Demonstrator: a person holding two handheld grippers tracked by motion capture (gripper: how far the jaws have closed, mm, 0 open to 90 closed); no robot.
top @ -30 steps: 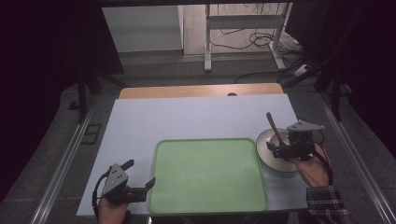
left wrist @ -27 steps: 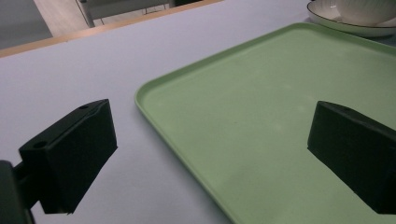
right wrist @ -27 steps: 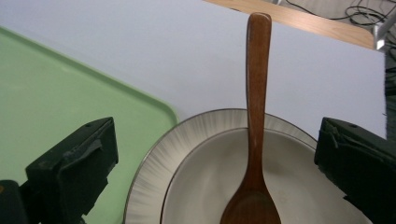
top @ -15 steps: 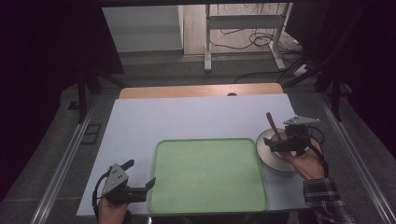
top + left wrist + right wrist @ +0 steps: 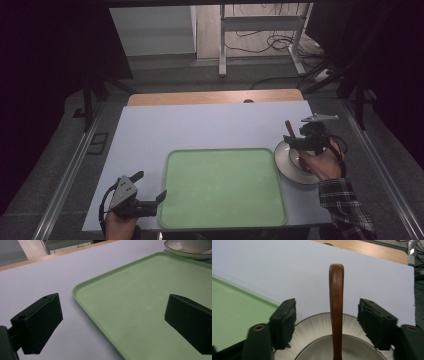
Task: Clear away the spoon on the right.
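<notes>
over the last second the right gripper (image 5: 296,142) has shifted a little up and away from the person, from squarely over the white plate (image 5: 285,162) toward its far rim, while the left gripper (image 5: 150,192) has not moved from the near left corner of the table (image 5: 200,125). in the right gripper view the jaws now stand apart on either side of the brown wooden handle (image 5: 336,307), which runs up between them from a bowl (image 5: 312,352) resting on the plate; neither jaw touches the wood. that suggests the hand is lining up on the handle, and the grasp itself is not yet made.

the handle leans out past the plate's far rim, over the pale blue table, with the plate just right of the green tray (image 5: 222,185). what sits at its lower end cannot be told.

the left gripper is released too: its 2 jaws are spread wide, one over the bare table, the other over the tray's near left corner, holding nothing.

no brand, label or writing can be read on the plate, the tray, the table or the grippers.
</notes>
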